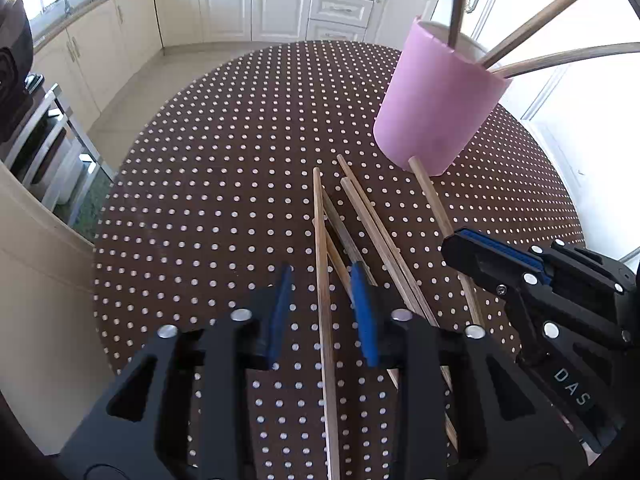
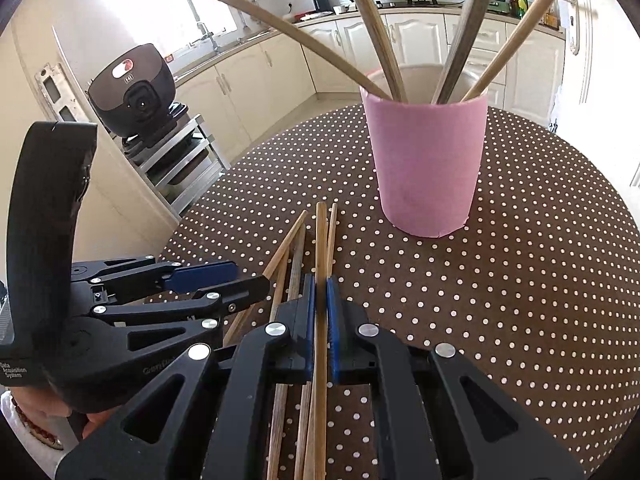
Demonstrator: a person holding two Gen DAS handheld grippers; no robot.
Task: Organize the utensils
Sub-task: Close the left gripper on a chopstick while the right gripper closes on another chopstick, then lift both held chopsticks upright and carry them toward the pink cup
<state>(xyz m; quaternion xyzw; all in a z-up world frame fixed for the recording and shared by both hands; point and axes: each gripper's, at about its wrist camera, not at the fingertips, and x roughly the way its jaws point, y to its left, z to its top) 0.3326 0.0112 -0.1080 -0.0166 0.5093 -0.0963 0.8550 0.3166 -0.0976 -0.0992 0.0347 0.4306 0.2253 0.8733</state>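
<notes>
A pink cylindrical holder (image 1: pixel 436 104) (image 2: pixel 428 164) stands on the polka-dot table and holds several long wooden utensil handles (image 2: pixel 380 36). Several wooden chopsticks (image 1: pixel 360 216) lie on the cloth in front of it. My right gripper (image 2: pixel 321 292) is shut on a thicker round wooden stick (image 2: pixel 321 240), which also shows in the left wrist view (image 1: pixel 434 204), pointing at the holder's base. My left gripper (image 1: pixel 320 300) is open, its jaws either side of one chopstick (image 1: pixel 321 240), just above the cloth. The right gripper appears in the left wrist view (image 1: pixel 520 268); the left gripper shows in the right wrist view (image 2: pixel 224 280).
The round table (image 1: pixel 200 200) has a brown cloth with white dots. Cream kitchen cabinets (image 1: pixel 240 4) line the back. A metal rack (image 2: pixel 180 152) with a dark rice cooker (image 2: pixel 132 84) stands left of the table. A cream surface (image 1: pixel 32 280) edges the table's left.
</notes>
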